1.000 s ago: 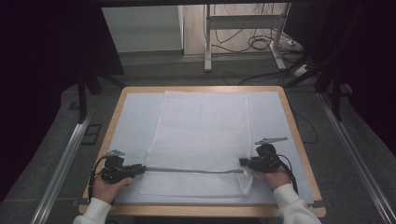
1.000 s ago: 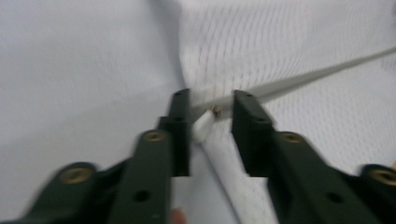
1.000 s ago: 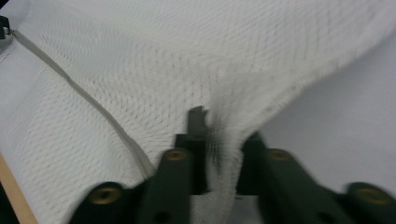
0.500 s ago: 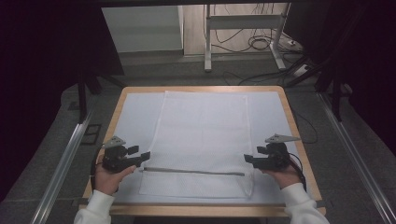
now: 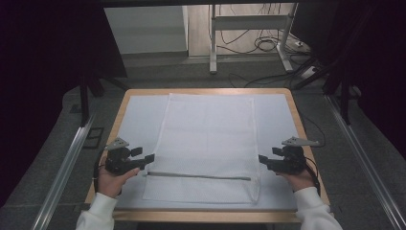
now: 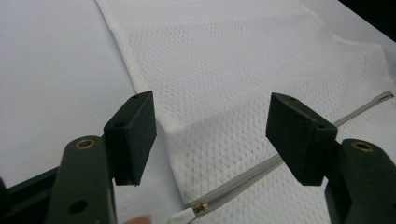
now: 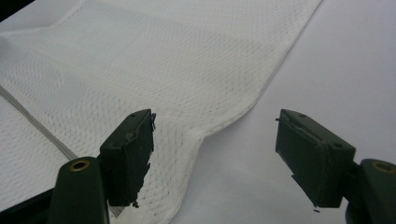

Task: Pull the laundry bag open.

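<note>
High view: mesh laundry bag (image 5: 206, 143) lies flat at desk (image 5: 293, 115) centre, its zipper (image 5: 198, 176) running parallel to the near edge. Left tool (image 5: 149, 157) and right tool (image 5: 262, 158), both w/ jaws spread and holding nothing, flank the bag's side edges just above the zipper ends. Each is about equally near its own side, so approx. symmetric inward reach applies.

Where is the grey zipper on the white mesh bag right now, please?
In the high view, the zipper runs across the near end of the mesh bag, between the open left gripper and right gripper.
</note>
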